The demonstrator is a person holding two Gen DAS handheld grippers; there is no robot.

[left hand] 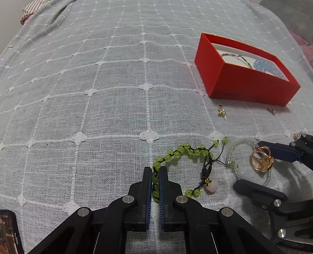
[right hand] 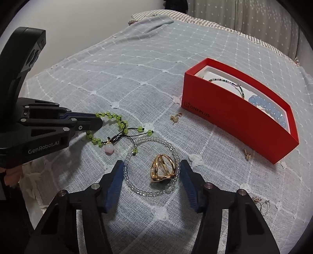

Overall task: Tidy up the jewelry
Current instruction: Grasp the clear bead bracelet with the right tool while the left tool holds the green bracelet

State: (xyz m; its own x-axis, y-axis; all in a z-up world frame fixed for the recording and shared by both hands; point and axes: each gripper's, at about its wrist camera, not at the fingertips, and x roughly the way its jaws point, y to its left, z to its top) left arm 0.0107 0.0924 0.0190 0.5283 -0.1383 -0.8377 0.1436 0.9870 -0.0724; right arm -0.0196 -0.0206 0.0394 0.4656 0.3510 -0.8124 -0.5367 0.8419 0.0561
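In the red box [right hand: 230,121]: two bracelets; outside it: green bracelet [left hand: 176,154] pinched in my left gripper [left hand: 156,175], gold ring [right hand: 162,170] between my spread right gripper [right hand: 152,172], earrings [right hand: 176,117] loose.

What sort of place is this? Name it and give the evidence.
Most likely a bedroom: the jewelry lies on a bed under a grey quilted bedspread, with a striped pillow at its far end and curtains behind. A red box sits on the bedspread.

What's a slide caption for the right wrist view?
Right gripper open around gold ring and clear bead bracelet; left gripper pinches green bracelet.
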